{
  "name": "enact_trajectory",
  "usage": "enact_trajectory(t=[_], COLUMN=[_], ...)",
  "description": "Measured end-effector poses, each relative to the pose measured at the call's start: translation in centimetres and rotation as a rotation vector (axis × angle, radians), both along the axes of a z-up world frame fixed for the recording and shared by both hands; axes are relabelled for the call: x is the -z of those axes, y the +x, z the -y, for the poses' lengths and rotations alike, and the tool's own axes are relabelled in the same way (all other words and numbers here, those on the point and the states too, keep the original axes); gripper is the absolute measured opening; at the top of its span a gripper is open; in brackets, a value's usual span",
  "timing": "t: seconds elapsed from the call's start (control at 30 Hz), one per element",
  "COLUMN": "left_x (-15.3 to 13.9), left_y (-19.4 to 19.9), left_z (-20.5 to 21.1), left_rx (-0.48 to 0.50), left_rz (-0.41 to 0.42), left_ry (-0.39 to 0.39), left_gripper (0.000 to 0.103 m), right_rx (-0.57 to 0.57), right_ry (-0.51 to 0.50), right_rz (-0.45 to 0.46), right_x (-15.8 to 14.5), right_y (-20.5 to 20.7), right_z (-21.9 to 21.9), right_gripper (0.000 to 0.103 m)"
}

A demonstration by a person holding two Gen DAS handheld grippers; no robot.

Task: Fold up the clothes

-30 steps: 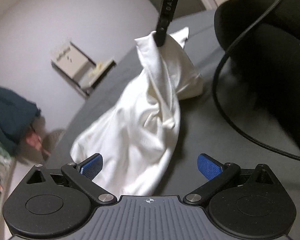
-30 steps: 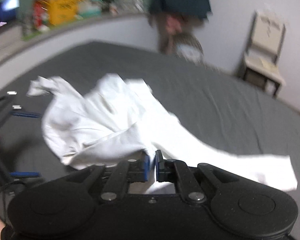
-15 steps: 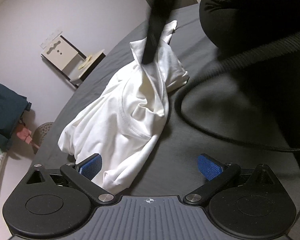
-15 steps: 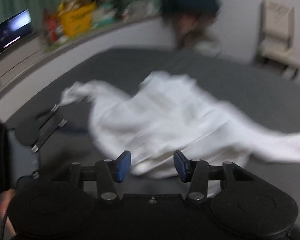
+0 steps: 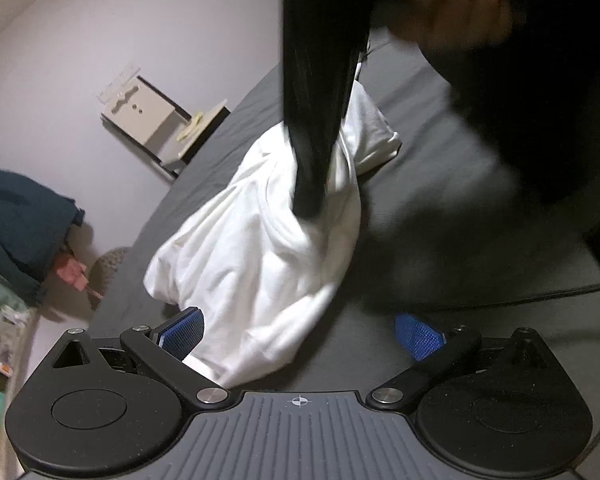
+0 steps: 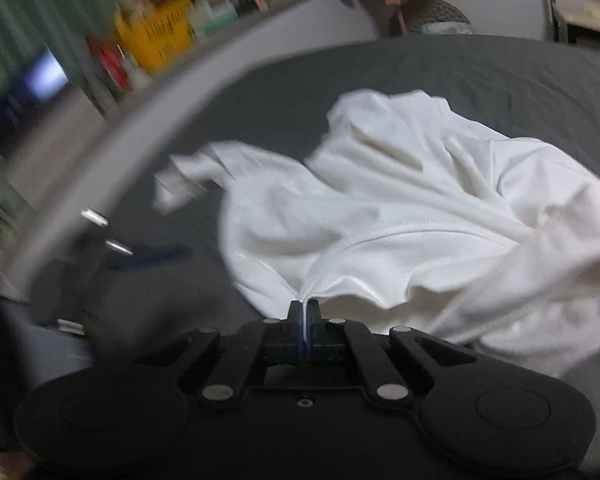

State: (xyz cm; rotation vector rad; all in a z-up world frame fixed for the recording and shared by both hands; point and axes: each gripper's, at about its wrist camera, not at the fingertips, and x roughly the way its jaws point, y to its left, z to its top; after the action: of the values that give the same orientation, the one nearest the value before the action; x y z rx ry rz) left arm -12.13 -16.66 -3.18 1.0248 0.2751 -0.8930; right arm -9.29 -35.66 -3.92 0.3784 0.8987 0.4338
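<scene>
Two tongs, right tongs (image 6: 305,312) pinching white shirt (image 6: 400,216), left tongs (image 5: 300,334) spread, seemingly empty.

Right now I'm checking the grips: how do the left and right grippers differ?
The left gripper is open, its blue fingers spread with nothing held; the right gripper is shut, pinching a fold of the white shirt. Both hover over the gray bed.

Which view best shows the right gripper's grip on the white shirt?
Right wrist view: the right gripper is shut on a pinched fold of the white shirt. In the left wrist view it is a blurred black shape over the shirt.
</scene>
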Motion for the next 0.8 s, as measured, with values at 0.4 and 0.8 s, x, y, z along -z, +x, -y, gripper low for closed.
enact_trajectory(t=[0.4,0.8], left_x=[-1.9,-2.5], left_y=[-1.6,-1.9], left_z=[1.5,1.9], left_rx=[0.192,0.103], left_rz=[0.278,0.316], left_ry=[-0.01,-0.08], left_gripper=[0.077,0.065], right_rx=[0.075,0.17], right_ry=[0.481,0.577], right_rz=[-0.064,-0.138], right_x=[-2.1,-0.9], right_y=[-0.5,2.3], right_z=[6.1,6.2], right_gripper=[0.002,0.002])
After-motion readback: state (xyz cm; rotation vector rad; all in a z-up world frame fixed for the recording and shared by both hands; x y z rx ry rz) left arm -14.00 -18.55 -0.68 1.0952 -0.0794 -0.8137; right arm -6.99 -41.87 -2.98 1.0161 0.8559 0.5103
